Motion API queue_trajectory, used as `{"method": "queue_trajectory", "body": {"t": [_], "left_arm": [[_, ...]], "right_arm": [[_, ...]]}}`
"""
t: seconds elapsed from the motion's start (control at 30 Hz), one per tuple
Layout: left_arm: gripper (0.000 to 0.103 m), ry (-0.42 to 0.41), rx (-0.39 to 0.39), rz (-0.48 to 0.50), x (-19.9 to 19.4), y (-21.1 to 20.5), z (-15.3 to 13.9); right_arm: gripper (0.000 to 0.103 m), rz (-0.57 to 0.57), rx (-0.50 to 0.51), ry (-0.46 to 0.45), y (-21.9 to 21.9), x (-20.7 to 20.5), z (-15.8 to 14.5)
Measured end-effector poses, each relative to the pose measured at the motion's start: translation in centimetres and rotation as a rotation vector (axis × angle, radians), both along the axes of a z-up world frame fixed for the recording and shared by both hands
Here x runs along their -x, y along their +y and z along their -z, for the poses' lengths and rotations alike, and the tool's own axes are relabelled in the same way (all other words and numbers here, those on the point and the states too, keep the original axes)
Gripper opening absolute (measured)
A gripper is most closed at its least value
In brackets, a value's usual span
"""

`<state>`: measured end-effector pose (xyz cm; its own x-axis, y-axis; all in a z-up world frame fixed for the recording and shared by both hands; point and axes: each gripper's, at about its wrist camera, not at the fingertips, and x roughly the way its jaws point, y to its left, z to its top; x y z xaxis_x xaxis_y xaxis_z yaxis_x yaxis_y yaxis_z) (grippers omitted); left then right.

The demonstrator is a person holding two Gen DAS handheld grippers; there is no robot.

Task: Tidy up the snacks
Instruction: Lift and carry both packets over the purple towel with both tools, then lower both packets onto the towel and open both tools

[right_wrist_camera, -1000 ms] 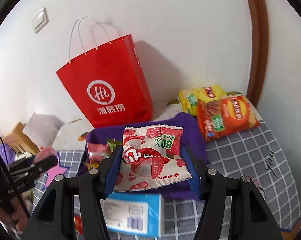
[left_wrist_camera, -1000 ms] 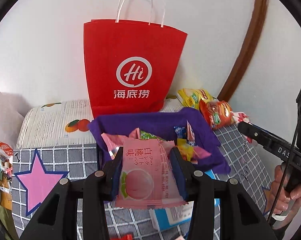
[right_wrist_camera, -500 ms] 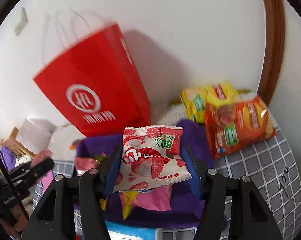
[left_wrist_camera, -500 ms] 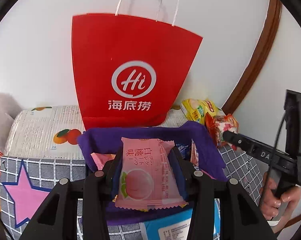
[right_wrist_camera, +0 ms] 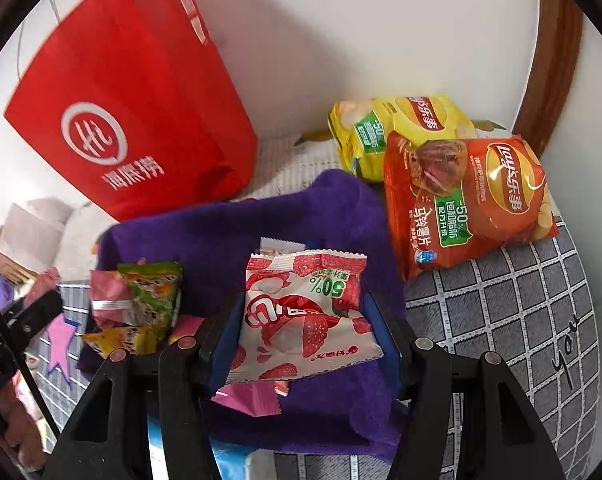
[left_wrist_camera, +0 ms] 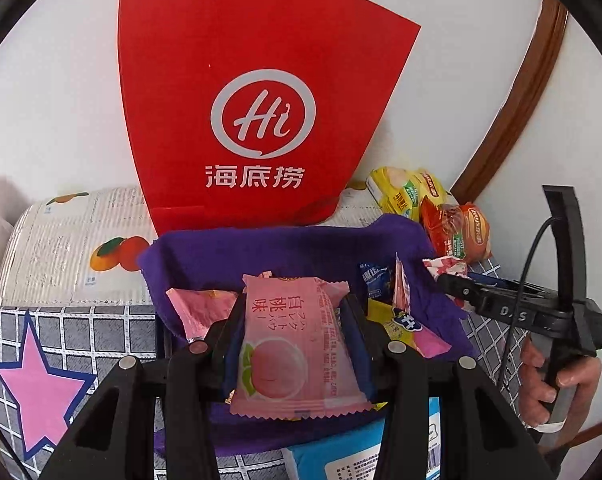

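Red paper bag (left_wrist_camera: 257, 112) w/ white "Hi" logo stands upright against the wall, directly behind the purple-lined basket (left_wrist_camera: 285, 240). To the right of the basket, a yellow chip bag (right_wrist_camera: 397, 128) lies at the back w/ an orange chip bag (right_wrist_camera: 469, 200) overlapping its front edge, both on the grey grid tablecloth (right_wrist_camera: 513, 304). A pink star (left_wrist_camera: 41, 384) is printed on the cloth left of the basket. A light blue packet (left_wrist_camera: 349, 456) lies flat just in front of the basket's near rim. Inside the basket: a green packet (right_wrist_camera: 153, 292) and small pink and yellow ones piled on its left side, and a blue sachet (left_wrist_camera: 375, 280) on the right.

Left gripper (left_wrist_camera: 297, 348) is clamped on a pink peach snack (left_wrist_camera: 293, 344): long axis runs away from the camera, far end pointing toward the red bag, printed face up, crimped near edge hanging below the pads. It sits between the fingers, over the basket's front-centre, above the loose packets.

Right gripper (right_wrist_camera: 305, 340) is clamped on a strawberry snack (right_wrist_camera: 305, 312): white/red packet, far end pointing into the basket, slightly tilted, near corner sticking out past the right pad. It's over the basket's right-front part; can't tell if it touches the lining.
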<state>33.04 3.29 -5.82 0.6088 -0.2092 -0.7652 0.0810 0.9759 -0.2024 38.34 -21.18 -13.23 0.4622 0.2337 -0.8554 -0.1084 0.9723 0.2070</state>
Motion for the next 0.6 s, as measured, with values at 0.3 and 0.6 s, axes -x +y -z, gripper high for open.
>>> {"method": "queue_trajectory", "body": {"t": [0.3,0.6], "left_arm": [[0.043,0.008,-0.001,0.003,-0.2,0.3,0.5],[0.043,0.044,-0.020,-0.020,-0.8,0.7,1.3]], "right_arm": [[0.059,-0.047,0.028,0.078,1.3,-0.5,2.3],[0.060,-0.035,0.041,0.112,1.9,-1.2,3.6]]}}
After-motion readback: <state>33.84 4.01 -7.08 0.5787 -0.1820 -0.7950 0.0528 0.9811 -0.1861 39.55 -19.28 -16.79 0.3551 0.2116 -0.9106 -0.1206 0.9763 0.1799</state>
